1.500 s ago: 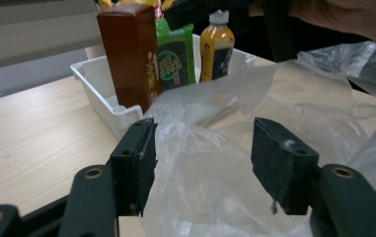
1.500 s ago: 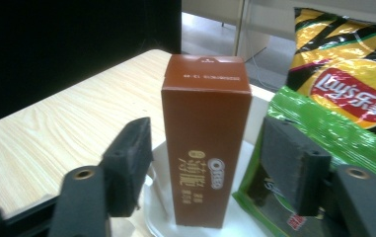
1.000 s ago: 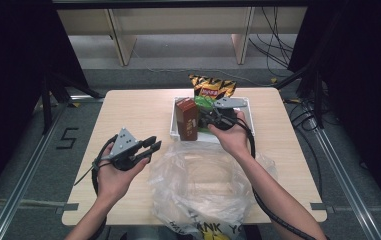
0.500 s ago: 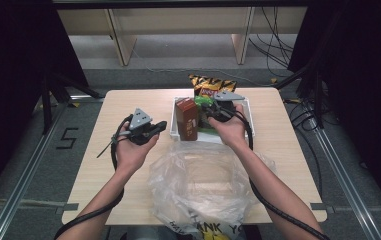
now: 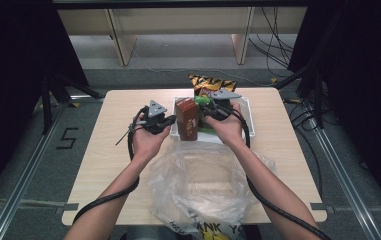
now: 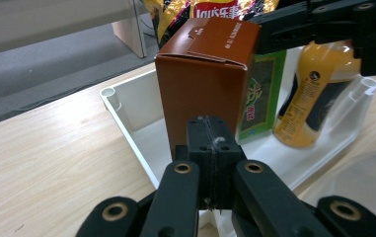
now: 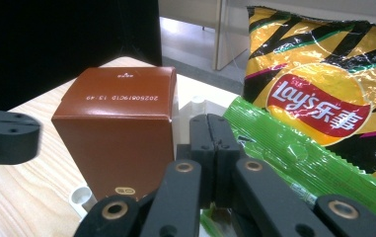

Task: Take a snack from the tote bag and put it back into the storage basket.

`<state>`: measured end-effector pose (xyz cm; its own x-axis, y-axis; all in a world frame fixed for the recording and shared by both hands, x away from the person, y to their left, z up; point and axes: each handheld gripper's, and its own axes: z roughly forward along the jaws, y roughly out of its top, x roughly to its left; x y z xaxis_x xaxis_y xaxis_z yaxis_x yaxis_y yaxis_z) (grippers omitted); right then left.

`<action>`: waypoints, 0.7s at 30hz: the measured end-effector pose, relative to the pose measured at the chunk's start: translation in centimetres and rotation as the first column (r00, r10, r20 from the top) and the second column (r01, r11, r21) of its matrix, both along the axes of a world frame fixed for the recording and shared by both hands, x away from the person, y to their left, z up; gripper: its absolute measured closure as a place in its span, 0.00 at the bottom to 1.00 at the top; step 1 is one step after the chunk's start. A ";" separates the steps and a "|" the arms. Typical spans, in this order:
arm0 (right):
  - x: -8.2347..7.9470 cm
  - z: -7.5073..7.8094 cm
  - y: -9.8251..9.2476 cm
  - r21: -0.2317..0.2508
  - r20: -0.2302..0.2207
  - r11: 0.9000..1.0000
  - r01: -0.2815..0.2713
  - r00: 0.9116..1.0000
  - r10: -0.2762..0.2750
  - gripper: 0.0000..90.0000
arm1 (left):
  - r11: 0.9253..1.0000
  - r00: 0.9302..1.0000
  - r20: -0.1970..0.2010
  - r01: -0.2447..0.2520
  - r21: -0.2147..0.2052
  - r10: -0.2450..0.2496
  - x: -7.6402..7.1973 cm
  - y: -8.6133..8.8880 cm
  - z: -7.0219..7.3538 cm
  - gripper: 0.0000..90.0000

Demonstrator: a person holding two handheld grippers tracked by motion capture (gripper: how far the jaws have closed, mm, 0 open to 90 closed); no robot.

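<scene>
A brown carton (image 5: 186, 120) stands upright at the left end of a white tray (image 5: 247, 131). Beside it in the tray are a green packet (image 6: 260, 86) and a yellow bottle (image 6: 312, 97) lying down. A yellow Lay's chip bag (image 7: 323, 79) leans at the tray's far side. My left gripper (image 5: 169, 122) is shut and holds nothing, just left of the carton (image 6: 203, 74), level with the tray's rim (image 6: 126, 123). My right gripper (image 5: 203, 111) is shut too, over the green packet (image 7: 294, 153) on the carton's right side (image 7: 116, 128).
A crumpled clear plastic bag (image 5: 203, 185) lies on the near part of the wooden table (image 5: 108, 150), between the person's forearms. Cables trail from both grippers. Dark floor and shelf legs lie beyond the table's far edge.
My left gripper has moved from the near left of the table forward and right, up to the carton's left side. The right gripper has stayed by the carton.
</scene>
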<state>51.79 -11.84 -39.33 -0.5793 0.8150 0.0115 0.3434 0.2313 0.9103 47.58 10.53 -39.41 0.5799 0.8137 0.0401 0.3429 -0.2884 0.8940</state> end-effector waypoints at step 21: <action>-0.2 0.1 0.8 0.006 0.010 1.000 -0.007 1.000 0.007 1.00 | 0.999 0.999 -0.013 -0.035 0.029 0.036 1.6 -1.1 0.2 1.00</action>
<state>51.55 -11.08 -39.26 -0.5855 0.8106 0.0110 0.3327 0.2279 0.9151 49.23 9.45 -39.25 0.5514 0.8324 0.0559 0.3655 -0.3013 0.8807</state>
